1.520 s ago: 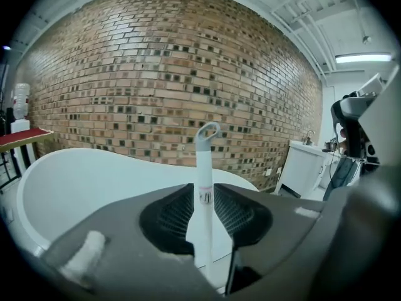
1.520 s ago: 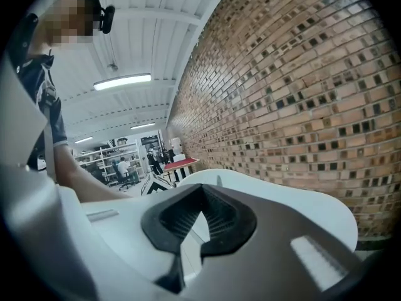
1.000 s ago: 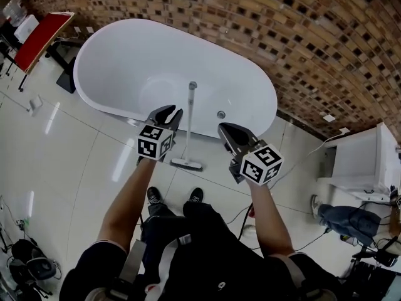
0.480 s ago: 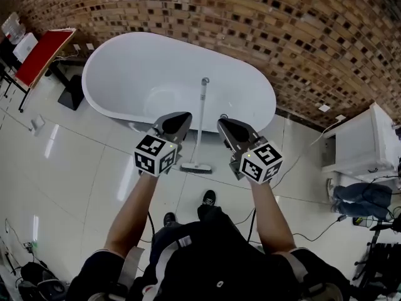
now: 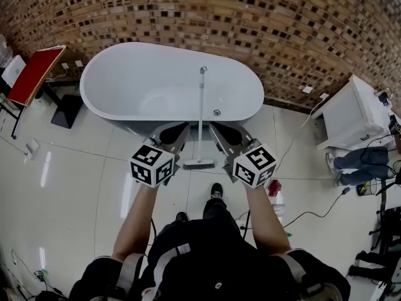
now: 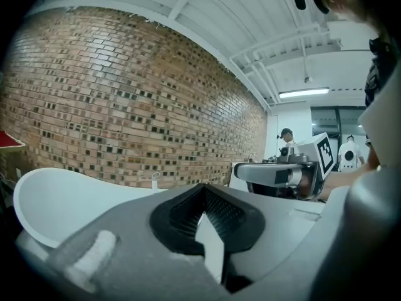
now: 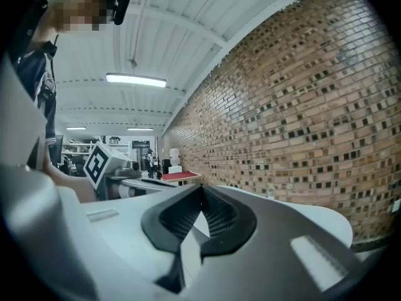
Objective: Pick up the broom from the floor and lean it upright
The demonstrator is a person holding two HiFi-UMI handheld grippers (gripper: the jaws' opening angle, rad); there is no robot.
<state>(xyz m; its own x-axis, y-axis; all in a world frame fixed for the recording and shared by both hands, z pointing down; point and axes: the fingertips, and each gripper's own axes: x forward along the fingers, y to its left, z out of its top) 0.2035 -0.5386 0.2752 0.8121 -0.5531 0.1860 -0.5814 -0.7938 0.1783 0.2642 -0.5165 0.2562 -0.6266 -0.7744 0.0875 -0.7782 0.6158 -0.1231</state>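
Note:
The broom stands upright against the white bathtub (image 5: 113, 74): its pale handle (image 5: 201, 105) runs up the tub's front side and its brush head (image 5: 199, 164) rests on the tiled floor. My left gripper (image 5: 175, 132) hangs just left of the handle, apart from it, jaws shut and empty (image 6: 202, 190). On the handle's right side my right gripper (image 5: 222, 133) is likewise clear of it, shut with nothing held (image 7: 202, 190). Each gripper view looks level over the tub toward the brick wall. The right gripper (image 6: 276, 175) also shows in the left gripper view.
A brick wall (image 5: 250, 24) backs the tub. A red table (image 5: 34, 68) stands at the left, a white cabinet (image 5: 351, 111) at the right. Cables (image 5: 301, 215) and a red-capped bottle (image 5: 274, 188) lie on the floor right of my feet. Someone's legs in jeans (image 5: 363, 162) are at the far right.
The left gripper's jaws have gone from open to shut. Both grippers have drawn back and risen away from the broom, which stays leaning on the tub. The head view has shifted.

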